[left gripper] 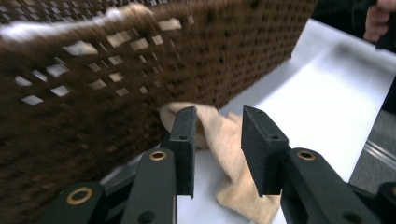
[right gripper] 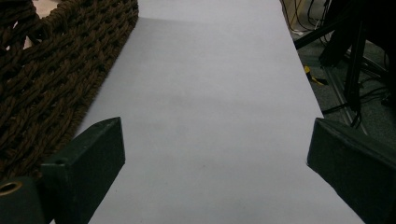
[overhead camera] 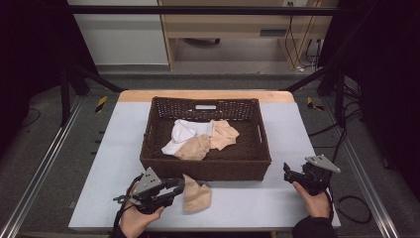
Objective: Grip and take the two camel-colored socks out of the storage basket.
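Note:
A beige cloth (overhead camera: pixel 197 196) lies crumpled on the grey table mat (overhead camera: pixel 247 201), just in front of the brown wicker basket (overhead camera: pixel 205 168). My left gripper (overhead camera: pixel 180 187) is at the cloth's left edge. In the left gripper view its jaws stand partly apart with the beige cloth (left gripper: pixel 229 144) running between them, not pinched. My left gripper (left gripper: pixel 218 116) sits close to the basket's front wall (left gripper: pixel 140 70). My right gripper (overhead camera: pixel 288 172) hovers over bare mat right of the basket, and in its own view my right gripper (right gripper: pixel 217 123) is wide open and holds nothing.
Inside the basket lie a white garment (overhead camera: pixel 181 134) and two beige ones (overhead camera: pixel 223 134). The basket's right wall (right gripper: pixel 46 70) is close to my right gripper. Bare mat stretches along the right side (right gripper: pixel 210 70). Stands and cables surround the table.

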Tool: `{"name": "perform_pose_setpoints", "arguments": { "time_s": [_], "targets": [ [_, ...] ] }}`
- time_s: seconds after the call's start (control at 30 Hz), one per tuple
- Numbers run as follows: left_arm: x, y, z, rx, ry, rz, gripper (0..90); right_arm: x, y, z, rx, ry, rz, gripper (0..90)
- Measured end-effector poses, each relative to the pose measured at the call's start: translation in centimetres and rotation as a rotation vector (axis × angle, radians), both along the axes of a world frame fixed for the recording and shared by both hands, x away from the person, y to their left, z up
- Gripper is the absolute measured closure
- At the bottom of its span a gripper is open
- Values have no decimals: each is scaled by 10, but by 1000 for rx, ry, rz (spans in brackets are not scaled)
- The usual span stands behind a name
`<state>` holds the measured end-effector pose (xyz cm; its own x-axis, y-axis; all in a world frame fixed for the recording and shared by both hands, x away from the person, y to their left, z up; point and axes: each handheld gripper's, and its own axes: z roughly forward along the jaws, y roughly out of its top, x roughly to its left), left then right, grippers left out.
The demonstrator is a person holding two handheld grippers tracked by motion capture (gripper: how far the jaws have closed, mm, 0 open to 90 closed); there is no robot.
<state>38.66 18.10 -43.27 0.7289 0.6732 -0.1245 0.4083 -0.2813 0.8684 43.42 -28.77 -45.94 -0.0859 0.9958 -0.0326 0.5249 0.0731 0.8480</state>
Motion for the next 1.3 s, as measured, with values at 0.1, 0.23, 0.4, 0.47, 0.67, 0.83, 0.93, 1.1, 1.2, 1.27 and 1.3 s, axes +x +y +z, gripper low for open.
{"name": "perform_pose_setpoints", "arguments": {
  "time_s": [0.1,0.23,0.4,0.47,0.67,0.83,0.93,1.1,1.2,1.27,1.3],
  "targets": [
    [-1,5,9,-20,-27,25,645,0,-1,0,-2,-2,-1,46],
    [0,11,22,-43,-59,46,639,1,-2,1,-1,-7,-8,44],
    [5,17,39,-66,-93,72,635,1,-1,0,-5,-4,-6,45],
    [9,20,48,-69,-113,77,631,1,-1,0,-4,-1,-7,44],
    [20,21,64,-69,-146,83,623,2,-2,-1,-5,6,-13,44],
    [35,18,81,-61,-162,91,611,2,-2,-2,-5,6,-13,44],
    [50,13,92,-75,-172,101,590,2,-2,-1,-2,4,-14,44],
    [69,6,98,-71,-164,106,564,2,-2,-1,-1,2,-14,44],
    [81,1,102,-70,-154,112,558,2,-1,-1,-2,1,-15,44],
    [90,-3,103,-49,-161,115,549,3,-2,-1,-1,2,-13,44],
    [99,-7,104,-36,-165,123,537,3,-1,-2,-4,2,-13,45]
  ]
}}
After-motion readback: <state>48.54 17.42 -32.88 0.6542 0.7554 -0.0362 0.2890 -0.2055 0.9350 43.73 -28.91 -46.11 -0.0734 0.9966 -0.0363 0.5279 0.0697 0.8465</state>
